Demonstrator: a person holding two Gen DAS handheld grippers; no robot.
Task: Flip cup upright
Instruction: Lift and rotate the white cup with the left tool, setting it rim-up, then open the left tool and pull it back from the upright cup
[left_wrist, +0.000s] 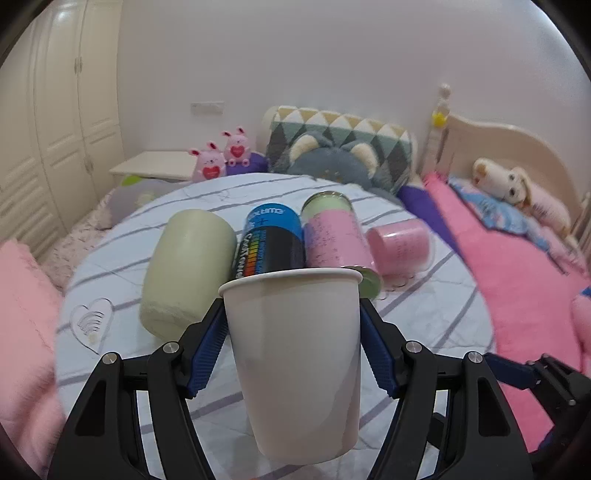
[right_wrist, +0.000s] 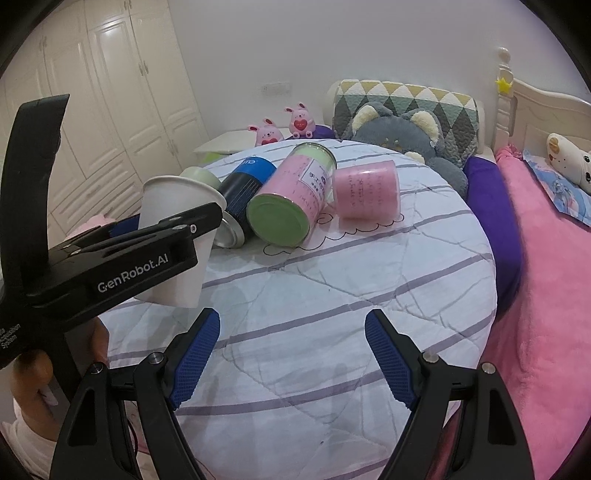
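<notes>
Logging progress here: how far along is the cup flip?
Done: the white paper cup is turned rim-up. In hand: the left gripper clamps it above the round striped table. Left: setting it down and letting go. The right gripper is open.

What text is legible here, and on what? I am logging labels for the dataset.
"GenRobot.AI": side of the left gripper.
Blue and black can: lettering upside down, blurred, unreadable.
Pink tin: printed label too small.
Pink cup: faint print, unreadable.
Paper cup: none.
</notes>
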